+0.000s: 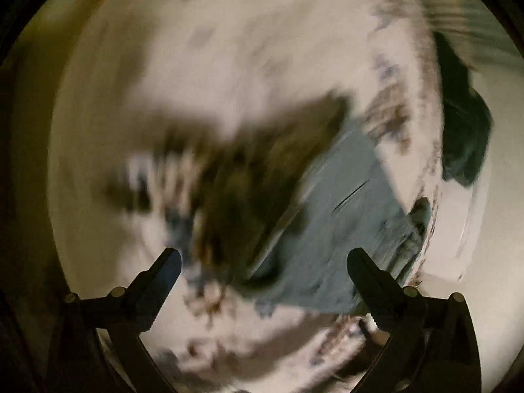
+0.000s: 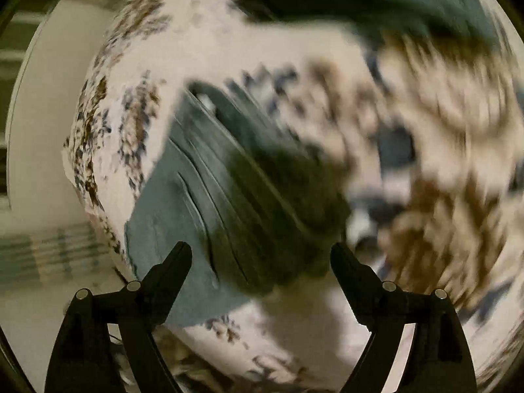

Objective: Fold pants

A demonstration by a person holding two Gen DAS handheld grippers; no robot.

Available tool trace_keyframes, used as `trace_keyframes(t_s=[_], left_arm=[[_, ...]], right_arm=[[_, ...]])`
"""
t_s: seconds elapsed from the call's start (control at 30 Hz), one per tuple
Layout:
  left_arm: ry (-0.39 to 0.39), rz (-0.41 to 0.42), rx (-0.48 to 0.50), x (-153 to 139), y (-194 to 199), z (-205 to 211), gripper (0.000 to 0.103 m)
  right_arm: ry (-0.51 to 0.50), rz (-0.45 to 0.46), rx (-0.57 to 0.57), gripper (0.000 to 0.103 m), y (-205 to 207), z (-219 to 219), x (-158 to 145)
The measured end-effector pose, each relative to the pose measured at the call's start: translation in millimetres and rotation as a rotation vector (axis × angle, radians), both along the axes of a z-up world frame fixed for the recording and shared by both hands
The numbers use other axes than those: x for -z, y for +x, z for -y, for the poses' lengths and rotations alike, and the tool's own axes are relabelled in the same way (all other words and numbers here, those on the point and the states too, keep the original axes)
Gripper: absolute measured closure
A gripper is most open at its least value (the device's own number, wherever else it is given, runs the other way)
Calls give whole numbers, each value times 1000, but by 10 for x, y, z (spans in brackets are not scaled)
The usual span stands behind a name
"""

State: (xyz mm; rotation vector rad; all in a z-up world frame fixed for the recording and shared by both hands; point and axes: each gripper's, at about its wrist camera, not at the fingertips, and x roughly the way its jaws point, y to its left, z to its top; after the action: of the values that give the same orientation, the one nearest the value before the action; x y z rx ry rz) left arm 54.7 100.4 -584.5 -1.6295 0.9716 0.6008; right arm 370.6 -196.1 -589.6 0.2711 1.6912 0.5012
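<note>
We see both views smeared by motion: the blue-grey pants (image 1: 344,216) lie folded at lower right of the left view and centre-left of the right view, on a patterned bedspread (image 1: 229,49). Our left hand-held gripper (image 1: 263,263) and right hand-held gripper (image 2: 261,255) are both spread wide and empty. Grabbing blind risks pinching the bedspread or a single layer, undoing the fold.

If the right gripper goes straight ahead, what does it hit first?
Most likely the blue-grey pants, lying on the patterned bedspread directly beyond the open right gripper. Motion blur makes depth uncertain.
</note>
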Motion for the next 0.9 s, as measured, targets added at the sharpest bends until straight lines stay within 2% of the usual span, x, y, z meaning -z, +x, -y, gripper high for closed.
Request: trace_keyframes(t_s=[0.07,0.1,0.23,0.3,0.33,0.37,0.4,0.43,0.47,0.5,0.57,0.73,0.9], left_arm=[[-127,45,-75,265,29,156,0],[-159,64,-95,357,66,198,0],[-211,112,-167,702,238,228,0],[-215,120,-240,786,244,208,1],[-203,143,-267,761,242,201,14],[-152,155,-261,672,257,172,32],[-105,148,-229,587,287,141,62],[-66,159,-202,507,318,116,74],[-25,180,-165,408,368,93,78],[-3,177,-137,358,409,88,80],[26,195,-90,266,470,62,82],[86,219,5,-76,603,-62,84],[135,280,109,-629,1045,-228,84]], right_arm=[[58,-62,58,14,-142,63,243],[74,-77,70,14,-176,59,332],[162,-121,134,14,-183,10,627],[198,-131,186,15,-153,4,741],[225,-124,216,22,-134,9,761],[240,-109,239,37,-119,17,769],[225,-100,249,41,-116,15,780],[219,-85,256,49,-133,7,779],[205,-60,259,60,-174,-7,760],[201,-49,260,63,-189,-11,740],[204,-26,277,76,-259,-8,659],[221,4,324,80,-360,-65,343],[282,25,388,81,-318,26,-119]])
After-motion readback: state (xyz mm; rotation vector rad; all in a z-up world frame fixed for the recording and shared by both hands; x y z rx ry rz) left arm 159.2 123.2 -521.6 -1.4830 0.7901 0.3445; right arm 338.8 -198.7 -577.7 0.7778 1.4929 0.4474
